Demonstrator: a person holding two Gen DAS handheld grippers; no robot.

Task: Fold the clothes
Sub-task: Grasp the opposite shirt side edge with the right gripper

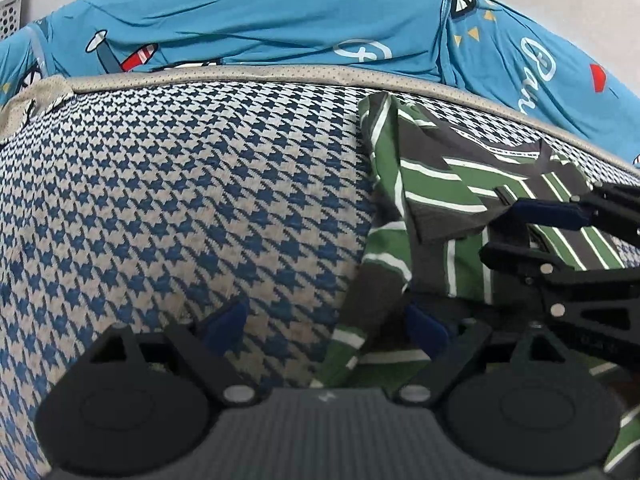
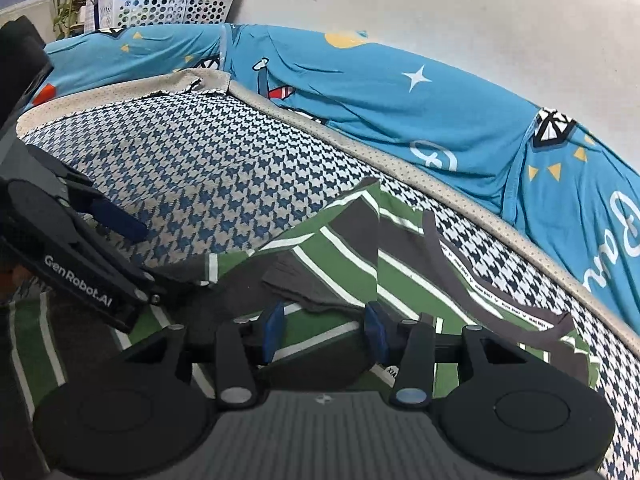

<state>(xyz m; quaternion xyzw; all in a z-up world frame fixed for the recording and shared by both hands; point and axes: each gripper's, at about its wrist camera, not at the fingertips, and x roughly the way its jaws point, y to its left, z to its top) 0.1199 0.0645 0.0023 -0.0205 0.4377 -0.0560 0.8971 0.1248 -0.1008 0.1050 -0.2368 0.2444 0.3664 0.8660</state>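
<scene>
Lying on a houndstooth-covered surface [image 1: 180, 200], a green, grey and white striped garment [image 1: 436, 184] is seen partly folded, with one flap turned over the rest. In the left wrist view, the left gripper [image 1: 324, 322] is held with its fingers spread wide; the blue pad of its left finger [image 1: 226, 322] is set over the bare houndstooth cover, while the other pad sits at the garment's left edge. No cloth is pinched between them. The right gripper [image 2: 324, 328] is shown directly over the garment, its blue-padded fingers likewise spread apart, with a dark grey fold of the garment lying just ahead of and between them. Whether the pads touch the fabric cannot be told. Each gripper appears in the other's view, and the two are positioned near each other at the garment.

The houndstooth cover is bordered by a beige perforated trim [image 2: 460, 196]. Beyond the trim, a blue printed sheet [image 2: 400, 100] with stars and cartoon figures is spread against a pale wall [image 2: 440, 8]. A white perforated basket [image 2: 168, 0] holding assorted items is placed in the far corner.
</scene>
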